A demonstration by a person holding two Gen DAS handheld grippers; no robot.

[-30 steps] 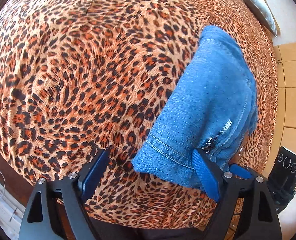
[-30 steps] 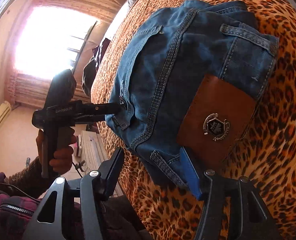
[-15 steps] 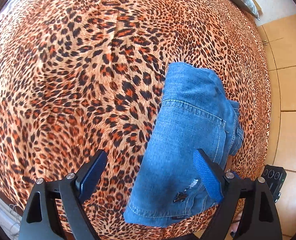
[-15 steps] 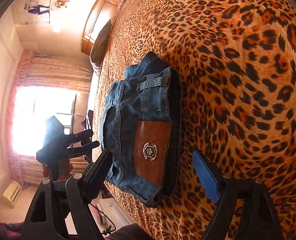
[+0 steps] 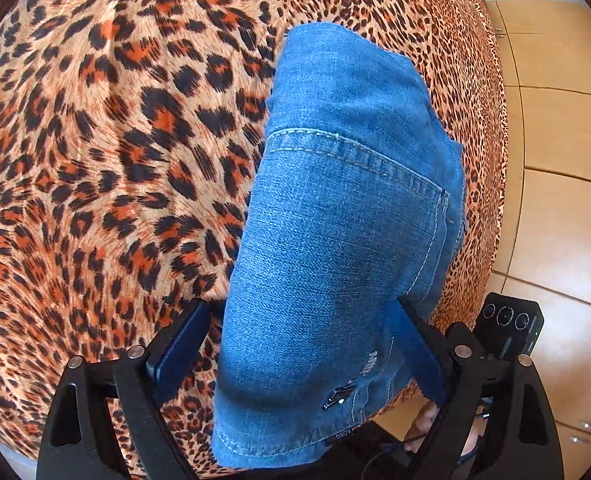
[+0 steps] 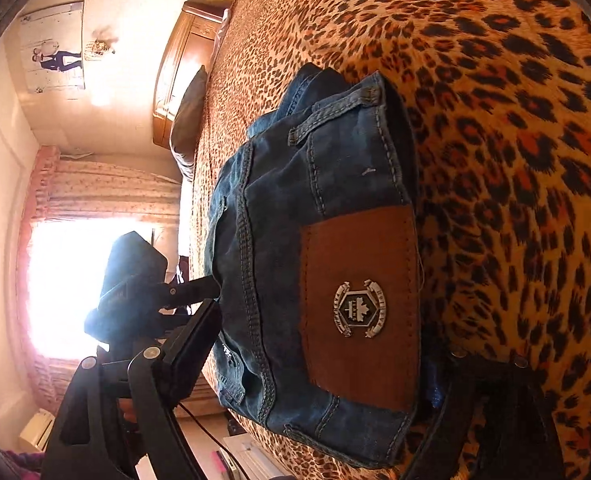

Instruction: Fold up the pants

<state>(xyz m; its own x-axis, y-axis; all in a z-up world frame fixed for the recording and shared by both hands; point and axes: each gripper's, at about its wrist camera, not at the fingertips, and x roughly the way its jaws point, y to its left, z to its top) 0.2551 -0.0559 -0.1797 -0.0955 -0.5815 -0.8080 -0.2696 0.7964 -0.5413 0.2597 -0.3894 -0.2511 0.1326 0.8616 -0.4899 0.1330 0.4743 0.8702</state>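
Note:
Folded blue jeans (image 5: 335,240) lie on a leopard-print bedspread (image 5: 115,160) near its edge. My left gripper (image 5: 297,352) points steeply down and straddles the hem end. Its jaws are opening. The left pad stands clear of the denim and the right pad is at its edge. In the right wrist view the jeans (image 6: 295,200) show their waistband and a brown leather patch (image 6: 359,304). My right gripper (image 6: 313,368) is open astride that end, its right finger partly hidden by the denim. The left gripper (image 6: 183,300) shows as a dark shape at the far end.
Beige floor tiles (image 5: 555,220) lie beyond the bed's right edge. A black device with three lenses (image 5: 511,328) sits beside the left gripper's right finger. A wooden headboard (image 6: 179,68), a pillow (image 6: 189,120) and a bright curtained window (image 6: 67,280) lie beyond the bed.
The left gripper sank toward the jeans, which now fill the gap between its wider jaws. The right gripper let go of the waistband, rolled, and closed in astride the patch end.

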